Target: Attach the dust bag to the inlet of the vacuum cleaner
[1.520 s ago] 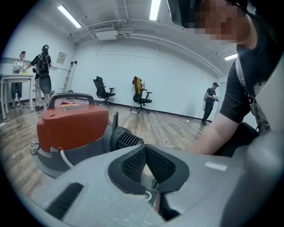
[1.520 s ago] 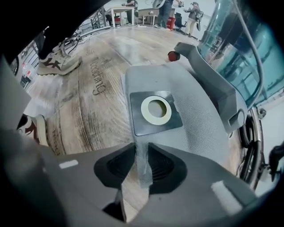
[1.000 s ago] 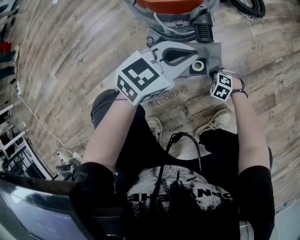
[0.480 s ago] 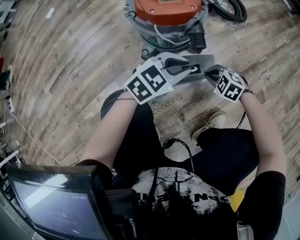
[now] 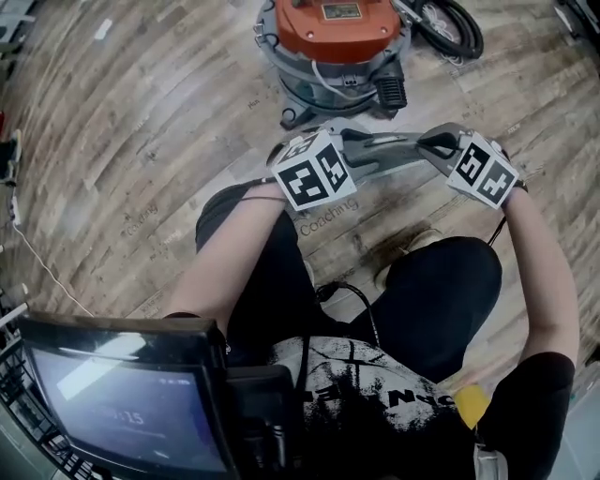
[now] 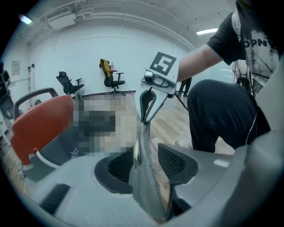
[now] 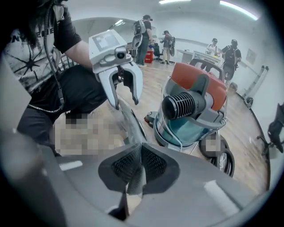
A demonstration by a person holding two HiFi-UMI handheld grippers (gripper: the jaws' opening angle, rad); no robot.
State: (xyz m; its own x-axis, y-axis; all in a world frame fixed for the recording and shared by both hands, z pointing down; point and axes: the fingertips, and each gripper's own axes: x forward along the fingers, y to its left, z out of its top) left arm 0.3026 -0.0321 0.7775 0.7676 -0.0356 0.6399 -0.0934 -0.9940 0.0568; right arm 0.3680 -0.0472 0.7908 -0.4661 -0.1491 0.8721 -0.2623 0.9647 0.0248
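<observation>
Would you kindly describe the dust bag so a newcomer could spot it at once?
Start at the vacuum cleaner with the orange lid on the wooden floor. Just nearer the person, the right gripper is shut on the dust bag. It is a thin, flat grey sheet held in the air, unlike the bulky round vacuum cleaner.

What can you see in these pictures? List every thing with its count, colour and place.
vacuum cleaner: one, orange and grey, on the floor ahead
hose: one, black, beside the vacuum cleaner
dust bag: one, grey, spanning between the two grippers
floor: one, brown wood, under everything
screen: one, dark, lower left of head view
left gripper: one, grey, jaws have just been opening, dust bag between them
right gripper: one, grey, jaws shut on the dust bag
</observation>
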